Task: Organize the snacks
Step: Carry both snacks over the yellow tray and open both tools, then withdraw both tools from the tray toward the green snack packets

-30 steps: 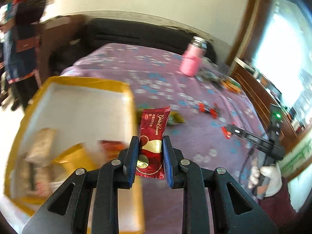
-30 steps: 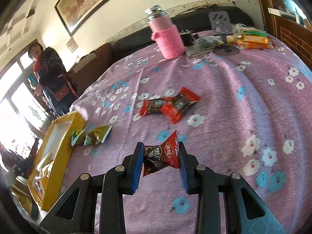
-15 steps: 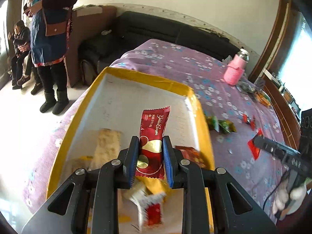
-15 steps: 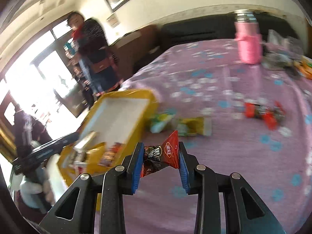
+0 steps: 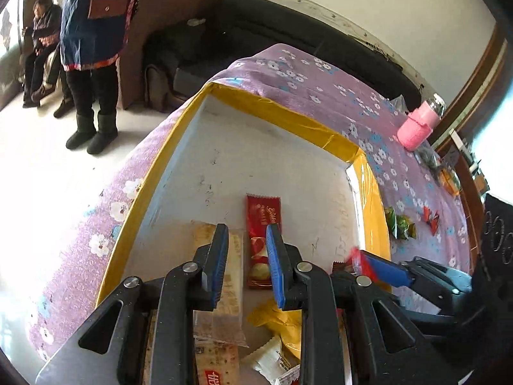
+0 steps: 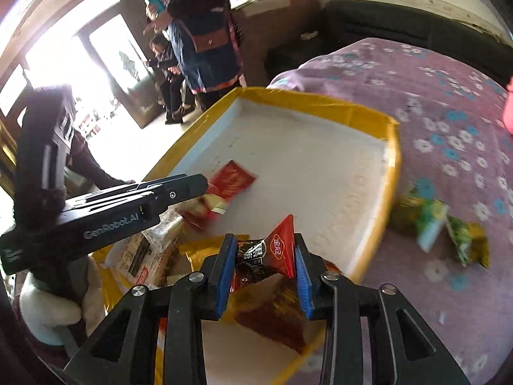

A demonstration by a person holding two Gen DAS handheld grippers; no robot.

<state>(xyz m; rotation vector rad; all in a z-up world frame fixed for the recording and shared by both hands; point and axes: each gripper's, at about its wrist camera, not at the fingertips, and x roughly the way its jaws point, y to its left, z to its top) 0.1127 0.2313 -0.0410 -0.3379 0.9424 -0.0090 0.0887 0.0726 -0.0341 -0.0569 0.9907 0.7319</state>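
My left gripper (image 5: 247,250) hangs low over the yellow-rimmed white tray (image 5: 282,112). The long red snack (image 5: 261,240) lies loose under its fingers, with a gap between it and the left pad. The right wrist view shows that snack (image 6: 232,176) just beyond the left gripper's tip (image 6: 205,186). My right gripper (image 6: 264,256) is over the tray's (image 6: 320,99) near corner. Its jaws are opening, but the pads still touch the red and black triangular snack (image 6: 269,250) between them. From the left wrist camera, the right gripper (image 5: 378,266) sits at the tray's right rim.
A cracker packet (image 5: 231,276) and a yellow packet (image 5: 279,320) lie in the tray's near end. Green snacks (image 6: 449,224) and small red snacks (image 5: 429,216) lie on the purple flowered cloth (image 5: 320,80). A pink bottle (image 5: 416,125) stands at the back. A person (image 6: 198,32) stands beside the table.
Both grippers swung from the cloth to above the tray. The long red snack has come out of the left grip and dropped toward the tray floor. The right gripper still carries its snack.
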